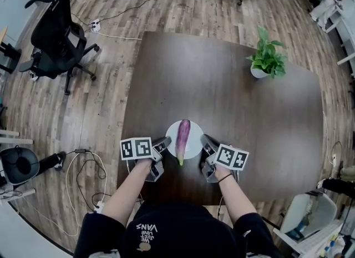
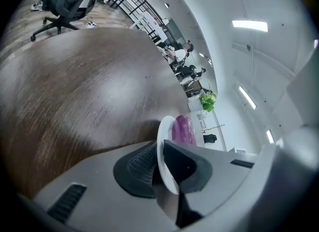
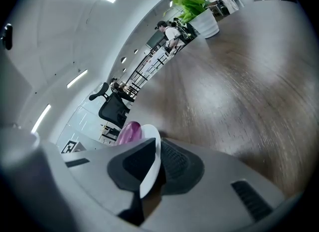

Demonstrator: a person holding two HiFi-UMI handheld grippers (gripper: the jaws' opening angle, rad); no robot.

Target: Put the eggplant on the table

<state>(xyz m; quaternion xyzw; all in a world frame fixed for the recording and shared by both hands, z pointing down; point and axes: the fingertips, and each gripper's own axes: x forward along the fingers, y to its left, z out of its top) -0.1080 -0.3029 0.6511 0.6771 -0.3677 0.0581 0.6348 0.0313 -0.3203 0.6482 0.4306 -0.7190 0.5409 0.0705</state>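
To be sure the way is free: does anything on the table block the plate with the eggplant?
Nothing visible. The left gripper and right gripper hold the plate by its rim, the eggplant lies on it, and the table around is bare. The potted plant stands far away.

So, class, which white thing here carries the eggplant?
The flat plate under the eggplant, low in the head view; the pot holds a plant.

place: open-plan office | seating: black swivel chair (image 1: 55,29) on wood-plank floor (image 1: 138,1) | furniture: large dark table (image 1: 222,96), potted plant (image 1: 267,60) | wiring: power strip (image 1: 95,26), loose cables (image 1: 77,179) | background: people at desks (image 2: 182,59), ceiling strip lights (image 2: 249,25)
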